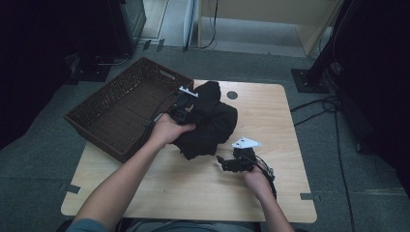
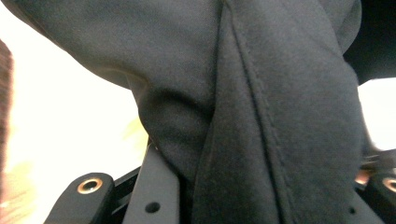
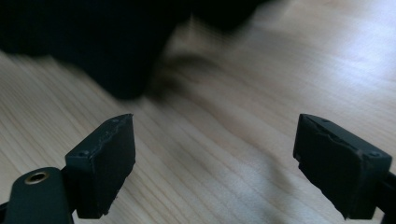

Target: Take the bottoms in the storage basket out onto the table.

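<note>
A crumpled black garment (image 1: 212,128) lies heaped on the far middle of the wooden table (image 1: 193,188), beside a wicker basket (image 1: 92,135). My left gripper (image 1: 192,112) is at the heap's left edge. In the left gripper view, a thick fold of the garment (image 2: 261,93) runs down between the jaws of my left gripper (image 2: 264,186), which are shut on it. My right gripper (image 1: 221,163) rests low over the table near the heap's front right corner. Its jaws stand wide open in the right gripper view (image 3: 215,154) over bare wood (image 3: 224,116), and the garment (image 3: 93,42) lies just beyond them.
The dark brown basket overhangs the table's far left corner, and its inside looks bare. A round cable hole (image 1: 232,95) sits near the table's far edge. Cables (image 1: 319,108) and a stand base (image 1: 309,79) lie on the grey carpet to the right.
</note>
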